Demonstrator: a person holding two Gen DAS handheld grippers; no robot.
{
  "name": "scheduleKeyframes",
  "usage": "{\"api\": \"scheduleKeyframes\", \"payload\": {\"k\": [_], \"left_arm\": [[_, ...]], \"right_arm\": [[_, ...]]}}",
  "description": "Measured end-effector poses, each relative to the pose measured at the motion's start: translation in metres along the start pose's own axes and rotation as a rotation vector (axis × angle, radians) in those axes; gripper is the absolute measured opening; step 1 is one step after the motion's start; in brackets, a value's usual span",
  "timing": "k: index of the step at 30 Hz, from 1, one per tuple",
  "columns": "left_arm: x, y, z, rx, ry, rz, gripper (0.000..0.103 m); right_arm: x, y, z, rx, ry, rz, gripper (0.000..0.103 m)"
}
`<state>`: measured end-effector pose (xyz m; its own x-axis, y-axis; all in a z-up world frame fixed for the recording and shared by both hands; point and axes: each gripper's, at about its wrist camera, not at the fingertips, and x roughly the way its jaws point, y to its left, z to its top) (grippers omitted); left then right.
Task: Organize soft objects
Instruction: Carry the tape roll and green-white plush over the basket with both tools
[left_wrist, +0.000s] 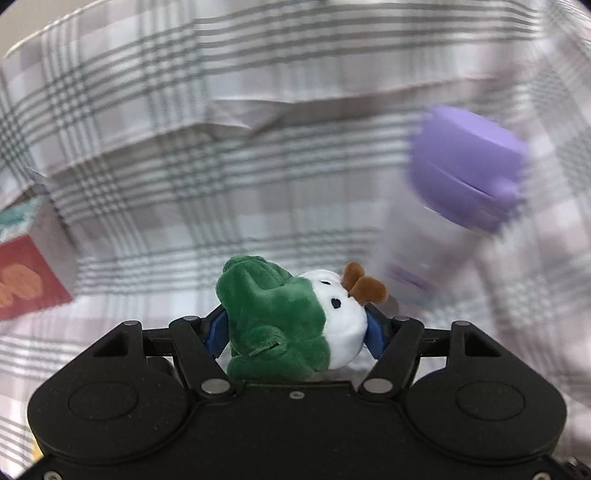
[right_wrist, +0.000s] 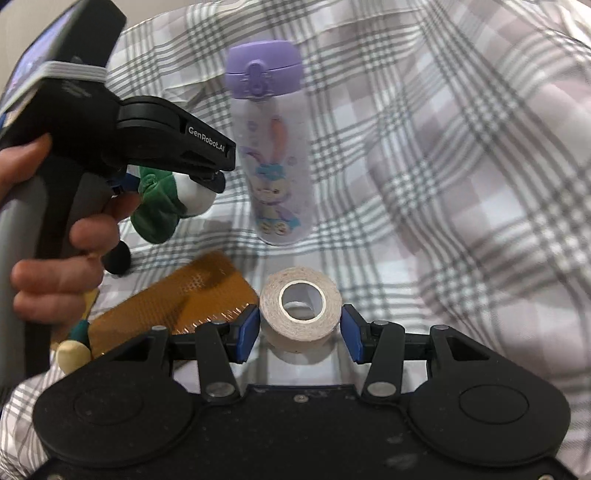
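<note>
My left gripper (left_wrist: 295, 332) is clamped on the green-and-white plush (left_wrist: 291, 325), held clear above the plaid sheet (left_wrist: 184, 184). My right gripper (right_wrist: 300, 332) brackets the tape roll (right_wrist: 300, 308), pads apparently just apart from it. The bottle (right_wrist: 271, 147) lies at twelve o'clock; open sheet stretches toward three.

The left gripper (left_wrist: 295, 328) is clamped on a plush (left_wrist: 284, 321), blue pads pressing its sides. A hand (right_wrist: 55, 258) wraps that gripper's grip. The right gripper (right_wrist: 300, 332) has a tape roll (right_wrist: 300, 306) between its pads, contact unclear.
</note>
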<state>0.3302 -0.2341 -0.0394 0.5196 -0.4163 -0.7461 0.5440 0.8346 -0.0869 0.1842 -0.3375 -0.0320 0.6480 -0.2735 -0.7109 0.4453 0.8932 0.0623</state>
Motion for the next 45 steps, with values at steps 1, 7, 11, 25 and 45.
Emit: {"api": "scheduleKeyframes", "payload": {"k": [1, 7, 11, 25, 45], "left_arm": [[-0.004, -0.006, -0.005, 0.013, 0.002, -0.019, 0.065], [-0.036, -0.053, -0.036, 0.153, 0.023, -0.134, 0.065], [-0.057, -0.066, -0.056, 0.203, 0.059, -0.174, 0.065], [-0.177, -0.036, -0.138, 0.199, 0.074, -0.014, 0.065], [-0.29, 0.02, -0.242, -0.099, 0.038, 0.279, 0.066]], "right_arm": [[-0.003, -0.004, -0.002, 0.006, 0.004, -0.008, 0.046], [-0.025, -0.023, -0.018, 0.047, 0.031, -0.054, 0.046], [-0.045, -0.029, -0.033, 0.054, 0.051, -0.075, 0.046], [-0.145, -0.003, -0.103, -0.01, 0.082, -0.023, 0.046], [-0.241, 0.046, -0.16, -0.066, 0.107, 0.163, 0.046]]}}
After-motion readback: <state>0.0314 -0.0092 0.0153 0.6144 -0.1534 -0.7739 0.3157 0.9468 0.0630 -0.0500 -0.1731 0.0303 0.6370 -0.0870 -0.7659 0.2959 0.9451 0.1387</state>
